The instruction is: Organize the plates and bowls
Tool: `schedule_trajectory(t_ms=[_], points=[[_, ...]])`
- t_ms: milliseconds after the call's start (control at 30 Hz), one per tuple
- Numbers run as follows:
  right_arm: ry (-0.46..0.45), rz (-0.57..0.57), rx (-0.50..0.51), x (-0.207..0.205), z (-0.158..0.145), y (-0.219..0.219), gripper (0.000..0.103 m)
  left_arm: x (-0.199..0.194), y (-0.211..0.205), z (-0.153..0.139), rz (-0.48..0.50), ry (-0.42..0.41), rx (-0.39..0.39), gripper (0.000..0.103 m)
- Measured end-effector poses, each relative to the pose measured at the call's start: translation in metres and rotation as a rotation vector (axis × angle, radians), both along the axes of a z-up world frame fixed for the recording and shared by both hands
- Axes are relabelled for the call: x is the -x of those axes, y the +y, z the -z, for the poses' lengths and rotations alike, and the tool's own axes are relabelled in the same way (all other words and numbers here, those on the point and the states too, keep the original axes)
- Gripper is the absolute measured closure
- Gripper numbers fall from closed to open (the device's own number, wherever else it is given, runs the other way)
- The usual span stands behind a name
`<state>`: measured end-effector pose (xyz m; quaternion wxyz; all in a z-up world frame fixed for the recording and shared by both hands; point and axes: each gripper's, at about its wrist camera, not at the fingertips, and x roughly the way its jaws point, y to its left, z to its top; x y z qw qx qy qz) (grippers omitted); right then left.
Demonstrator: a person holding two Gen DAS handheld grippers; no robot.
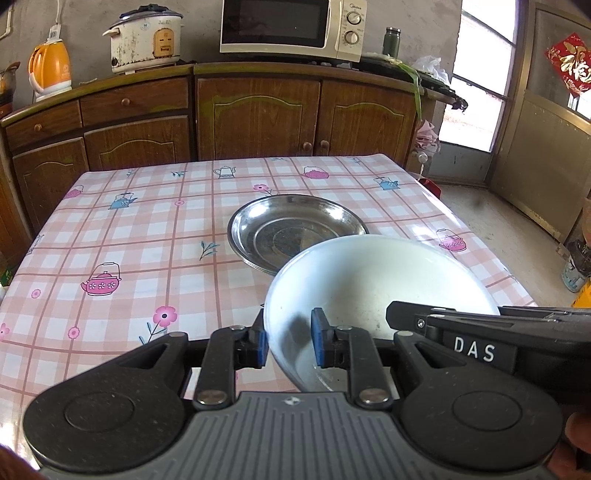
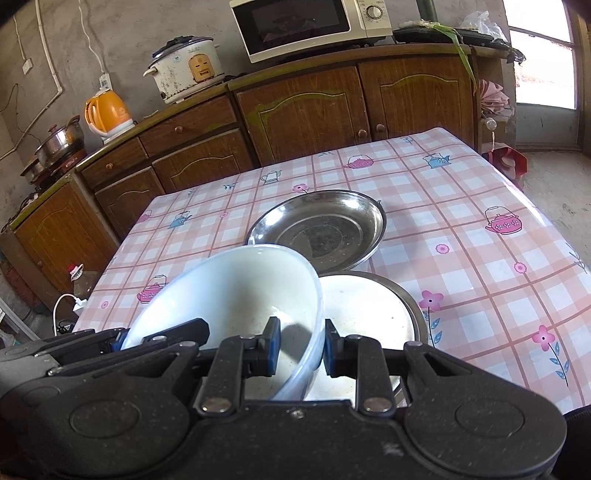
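Note:
A white bowl hangs tilted over the near part of the table, held by both grippers at opposite sides of its rim. My left gripper is shut on the rim's left side, blue pads on either face of the wall. My right gripper is shut on the rim's right side; its body shows in the left wrist view. Just below the held bowl, a second white dish sits inside a metal-rimmed one. Beyond them lies a stack of shallow steel plates.
The table wears a pink checked cloth with teapot prints. Behind it stands a wooden cabinet bearing a microwave, a rice cooker and an orange kettle. A doorway opens at the right.

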<state>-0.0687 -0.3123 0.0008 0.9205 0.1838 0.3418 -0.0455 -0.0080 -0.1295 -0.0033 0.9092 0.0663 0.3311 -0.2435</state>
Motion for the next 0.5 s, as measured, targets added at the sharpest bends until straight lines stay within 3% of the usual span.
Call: schedule_trajectory(t_ms=[500], points=[[0.020,0.056,-0.004,-0.003,0.015,-0.021,0.073,-0.008,-0.019,0.013,0.056,0.015,-0.005,0.081]])
